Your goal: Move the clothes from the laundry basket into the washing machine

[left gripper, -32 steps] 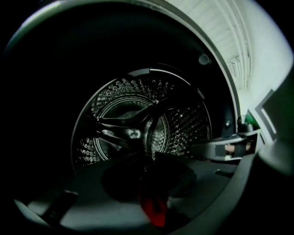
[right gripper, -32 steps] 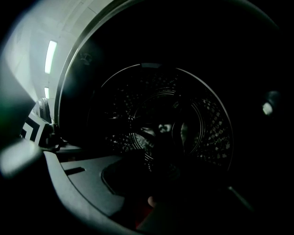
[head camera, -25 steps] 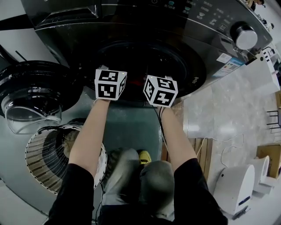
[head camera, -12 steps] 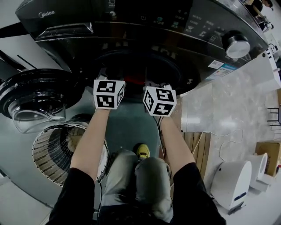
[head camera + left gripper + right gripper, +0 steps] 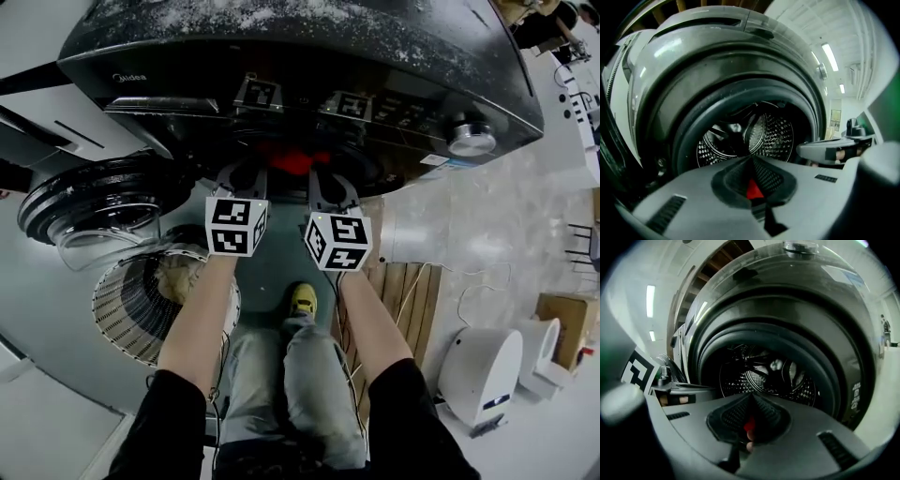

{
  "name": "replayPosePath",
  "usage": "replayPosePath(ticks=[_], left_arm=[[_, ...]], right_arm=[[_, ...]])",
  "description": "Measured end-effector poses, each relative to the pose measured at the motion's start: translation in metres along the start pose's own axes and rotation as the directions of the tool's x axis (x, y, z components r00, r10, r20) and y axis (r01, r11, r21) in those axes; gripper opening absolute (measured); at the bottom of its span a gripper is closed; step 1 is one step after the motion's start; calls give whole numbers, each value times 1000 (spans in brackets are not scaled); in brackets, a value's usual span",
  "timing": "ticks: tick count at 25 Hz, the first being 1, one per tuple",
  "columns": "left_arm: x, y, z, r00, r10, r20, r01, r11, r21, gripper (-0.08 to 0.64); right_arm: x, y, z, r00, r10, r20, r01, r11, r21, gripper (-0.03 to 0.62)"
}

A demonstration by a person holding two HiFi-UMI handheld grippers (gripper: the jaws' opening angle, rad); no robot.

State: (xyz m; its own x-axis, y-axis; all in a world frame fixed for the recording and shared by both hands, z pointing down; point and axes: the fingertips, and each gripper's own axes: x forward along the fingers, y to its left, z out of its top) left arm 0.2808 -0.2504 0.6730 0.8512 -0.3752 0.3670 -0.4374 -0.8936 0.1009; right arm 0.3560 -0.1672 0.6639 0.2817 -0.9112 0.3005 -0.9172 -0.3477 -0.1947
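Observation:
The dark front-loading washing machine [image 5: 281, 56] stands open, its drum [image 5: 773, 136] bare metal inside. My left gripper [image 5: 247, 171] and right gripper [image 5: 330, 176] are side by side at the drum mouth. Both are shut on a red garment [image 5: 295, 159] that spans between them. A sliver of red garment [image 5: 753, 190] shows between the left pads, and the red garment [image 5: 749, 424] shows again between the right pads. The rest of it is hidden under the jaws. The round laundry basket [image 5: 122, 309] sits low left with beige clothes [image 5: 178, 279] in it.
The machine's round glass door [image 5: 84, 211] hangs open at the left, above the basket. My legs and a yellow shoe [image 5: 303, 300] are below the grippers. A white appliance [image 5: 478, 375] stands on the floor at the right.
Both grippers have risen a little together at the drum mouth, still shut. The head view has pulled up and back, so the machine's top and more of the basket show.

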Motion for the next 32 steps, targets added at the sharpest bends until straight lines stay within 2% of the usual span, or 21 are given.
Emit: replayPosePath(ticks=[10,15,21,32], left_arm=[[-79,-13,56,999,10,-48,-12,999,-42,9],[-117,-14,93,1000,25,-19,-27,994,-104,9],[-169,-34,148,1000,3,17,-2,999,-48,9],[-260,-50,242,996,-23,87,24,1000,-12,9]], right_arm=[[-61,34,62,999,-15,-35,19,995,97,3],[-92,59,97,999,1,-50,3,996,90,3],[-142,63,148,998,-55,-24,57,993,101,3],[-229,103,238,994,-107,35,105,992,64,3]])
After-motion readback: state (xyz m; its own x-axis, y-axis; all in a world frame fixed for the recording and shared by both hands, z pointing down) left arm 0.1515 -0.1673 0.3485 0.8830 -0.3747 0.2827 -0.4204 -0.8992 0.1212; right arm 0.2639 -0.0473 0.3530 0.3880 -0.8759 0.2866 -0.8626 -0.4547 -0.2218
